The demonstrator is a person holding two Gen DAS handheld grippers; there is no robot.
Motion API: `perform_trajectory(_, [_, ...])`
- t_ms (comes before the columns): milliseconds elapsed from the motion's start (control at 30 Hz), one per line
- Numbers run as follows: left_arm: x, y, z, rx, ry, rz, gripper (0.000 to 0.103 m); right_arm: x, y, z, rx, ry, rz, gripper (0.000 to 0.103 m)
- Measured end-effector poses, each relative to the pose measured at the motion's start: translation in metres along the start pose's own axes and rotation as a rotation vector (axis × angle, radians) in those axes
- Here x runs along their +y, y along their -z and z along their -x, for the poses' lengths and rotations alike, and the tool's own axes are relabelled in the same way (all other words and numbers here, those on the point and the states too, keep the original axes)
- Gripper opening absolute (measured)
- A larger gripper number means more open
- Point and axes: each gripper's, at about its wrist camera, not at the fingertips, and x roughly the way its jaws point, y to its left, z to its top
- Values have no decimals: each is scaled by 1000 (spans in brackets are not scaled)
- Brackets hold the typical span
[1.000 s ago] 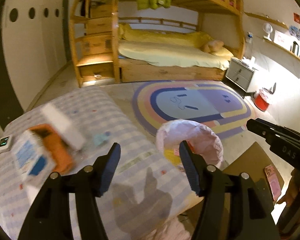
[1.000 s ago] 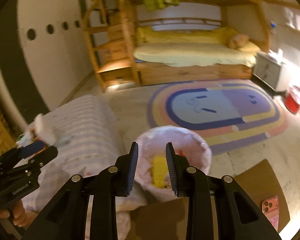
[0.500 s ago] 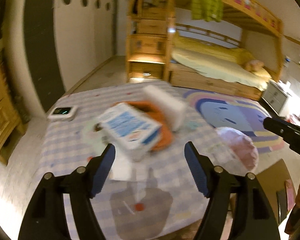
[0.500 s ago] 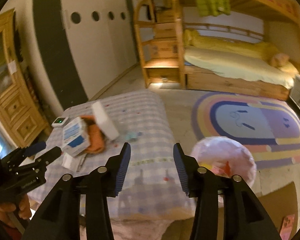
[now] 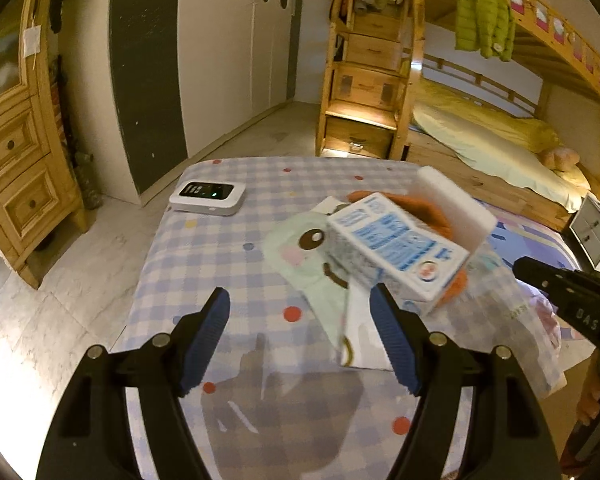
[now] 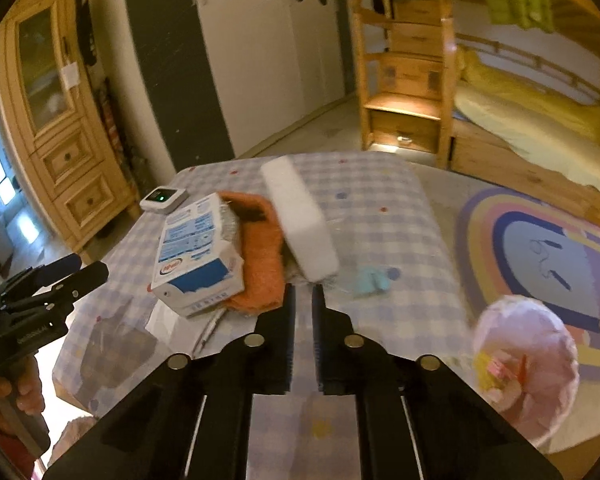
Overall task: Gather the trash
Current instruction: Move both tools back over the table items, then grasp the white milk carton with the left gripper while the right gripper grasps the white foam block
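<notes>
A blue-and-white milk carton (image 5: 396, 248) (image 6: 196, 252) lies on an orange cloth (image 6: 260, 256) on the checked tablecloth (image 5: 220, 248). A white foam block (image 6: 300, 220) leans across the cloth. A pale green wrapper with a cartoon face (image 5: 308, 256) lies under the carton. My left gripper (image 5: 300, 312) is open just short of the wrapper, and nothing is between its fingers. My right gripper (image 6: 302, 296) is closing, its jaws almost together and nothing between them, at the near end of the foam block. A teal scrap (image 6: 372, 280) lies to its right.
A bin lined with a pink bag (image 6: 524, 364) holding scraps stands on the floor right of the table. A white device with a green light (image 5: 208, 196) sits at the table's far left. Beyond are a wooden cabinet (image 5: 12, 152), a bunk bed (image 5: 480, 132) and a striped rug (image 6: 548, 240).
Both views have swung left, from the bin and rug onto the table with the carton pile. The right jaws spread wider and then came nearly together. The left jaws stand a little wider.
</notes>
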Motion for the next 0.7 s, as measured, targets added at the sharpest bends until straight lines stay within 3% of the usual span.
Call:
perform_trajectory(333, [11,5,-8,15,-2,29,71,22,-12,-37,23,-30,55,7])
perform_trajectory(600, [24,6,2,-6,-10,69,71,77,7,-32,93,-212,226,7])
perform_trajectory(667, [22,6,5,-6,2,67,73,81,8,-27,89,-208,231,7])
perform_trajectory(700, [20,7,7,-7,8,62,81,77,6,-23,77,-200,210,7])
